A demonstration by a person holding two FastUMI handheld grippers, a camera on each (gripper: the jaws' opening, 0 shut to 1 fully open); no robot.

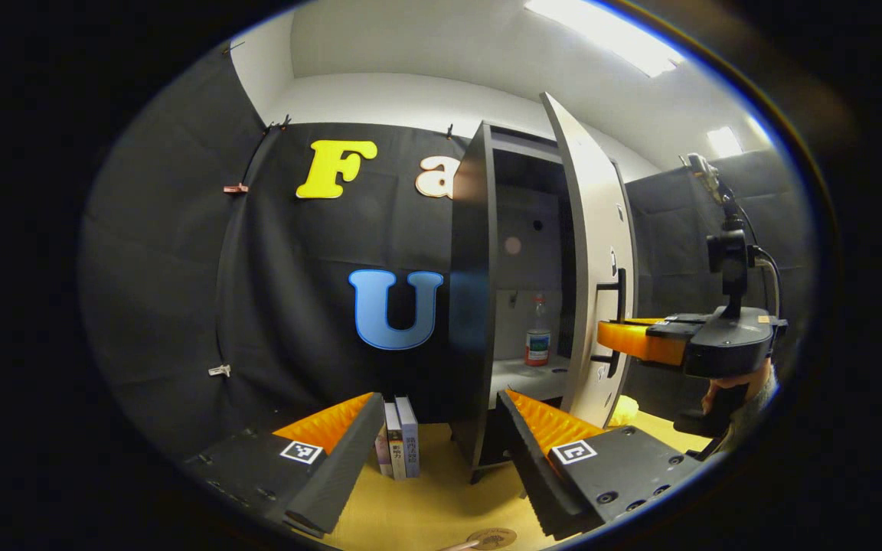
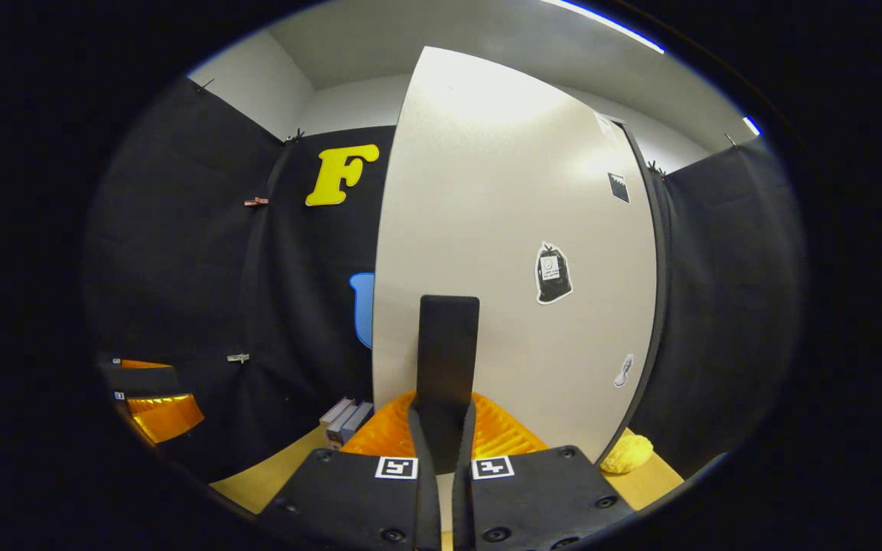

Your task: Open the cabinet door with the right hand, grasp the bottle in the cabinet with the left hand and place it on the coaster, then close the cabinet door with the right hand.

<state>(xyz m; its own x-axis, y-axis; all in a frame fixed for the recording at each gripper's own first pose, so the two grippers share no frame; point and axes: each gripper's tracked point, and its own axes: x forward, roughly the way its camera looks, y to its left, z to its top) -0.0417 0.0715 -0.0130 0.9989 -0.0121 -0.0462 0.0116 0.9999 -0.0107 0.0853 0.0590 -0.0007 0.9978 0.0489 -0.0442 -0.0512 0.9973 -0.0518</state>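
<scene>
- I am looking at the cabinet [image 1: 479,306] standing near the far edge of the bench [image 1: 441,497], its door [image 2: 517,252] swung well out on its right-hand hinge, so the opening step is, I judge, about done.
- I am holding that door by its handle [image 2: 447,360] with the right gripper [image 2: 445,436]; its fingers are closed right down on the bar, one on either side of it. From the left gripper view I am seeing the same gripper [image 1: 625,340] meeting the handle on the door's outer face.
- To do this step well, I am thinking the door should be kept wide and steady, leaving the left hand a straight path in.
- I am keeping the left gripper [image 1: 441,436] spread wide, holding and touching nothing, low over the bench short of the cabinet.
- The bottle [image 1: 537,337] is standing upright on the shelf inside the cabinet.
- The coaster [image 1: 491,538] is lying by the bench's near edge, under the left gripper.
</scene>
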